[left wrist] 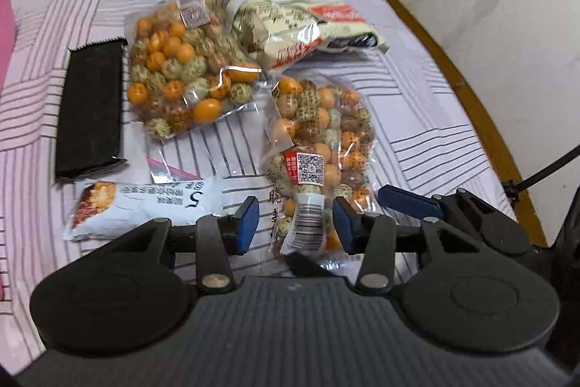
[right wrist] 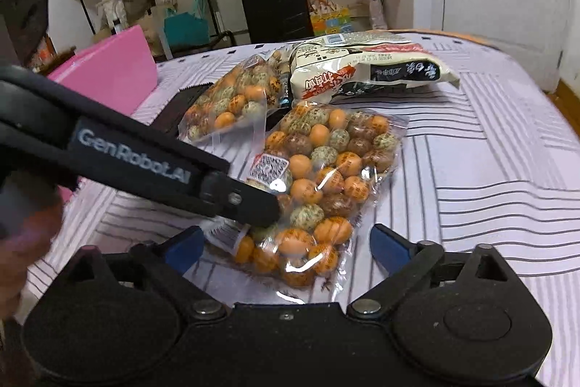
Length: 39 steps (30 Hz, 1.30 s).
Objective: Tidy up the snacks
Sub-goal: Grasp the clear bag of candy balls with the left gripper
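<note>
A clear bag of orange and speckled round snacks (left wrist: 322, 133) (right wrist: 326, 176) lies on the striped sheet (left wrist: 417, 118). My left gripper (left wrist: 295, 223) straddles its near corner with the barcode label. A thin gap shows beside the left pad, so the jaws stand narrow without a clear squeeze. In the right wrist view the left gripper (right wrist: 261, 213) reaches in from the left onto that corner. My right gripper (right wrist: 286, 245) is wide open around the bag's near end, its pads clear of it. One of its blue fingers (left wrist: 409, 204) shows in the left wrist view.
A second bag of round snacks (left wrist: 181, 68) (right wrist: 232, 97), a big white bag (left wrist: 290, 20) (right wrist: 362, 68), a black flat pack (left wrist: 90, 107) and a small white packet (left wrist: 137, 209) lie nearby. A pink box (right wrist: 112, 71) stands left. The sheet's edge and floor (left wrist: 482, 104) run along the right.
</note>
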Each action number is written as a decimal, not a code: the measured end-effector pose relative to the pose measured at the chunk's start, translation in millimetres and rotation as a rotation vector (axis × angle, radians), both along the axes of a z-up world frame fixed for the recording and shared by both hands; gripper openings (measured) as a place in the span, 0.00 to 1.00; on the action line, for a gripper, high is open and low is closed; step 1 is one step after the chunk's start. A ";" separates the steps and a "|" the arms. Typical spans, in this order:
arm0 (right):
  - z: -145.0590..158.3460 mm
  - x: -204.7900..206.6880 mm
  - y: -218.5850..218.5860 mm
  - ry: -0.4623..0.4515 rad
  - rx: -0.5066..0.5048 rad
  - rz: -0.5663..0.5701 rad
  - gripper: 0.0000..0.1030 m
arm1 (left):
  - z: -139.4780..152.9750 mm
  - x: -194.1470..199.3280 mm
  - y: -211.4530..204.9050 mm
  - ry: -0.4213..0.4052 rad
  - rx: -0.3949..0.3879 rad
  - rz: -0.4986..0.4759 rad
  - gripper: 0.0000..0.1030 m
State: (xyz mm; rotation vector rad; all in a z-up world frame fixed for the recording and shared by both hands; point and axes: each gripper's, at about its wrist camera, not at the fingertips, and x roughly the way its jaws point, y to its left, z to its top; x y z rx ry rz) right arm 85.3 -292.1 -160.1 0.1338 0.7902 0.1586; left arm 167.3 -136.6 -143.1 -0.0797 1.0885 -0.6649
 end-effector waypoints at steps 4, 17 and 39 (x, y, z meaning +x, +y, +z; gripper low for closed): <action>-3.2 8.5 5.1 -0.021 -0.013 0.014 1.00 | -4.7 7.5 -8.0 0.028 -0.024 0.013 0.42; -4.3 4.8 20.2 -0.058 -0.117 -0.022 0.89 | -6.5 14.8 -15.7 0.104 -0.067 0.029 0.41; 47.4 -37.0 22.9 0.014 -0.115 -0.051 0.78 | 44.2 -43.0 -24.9 0.088 0.018 -0.069 0.41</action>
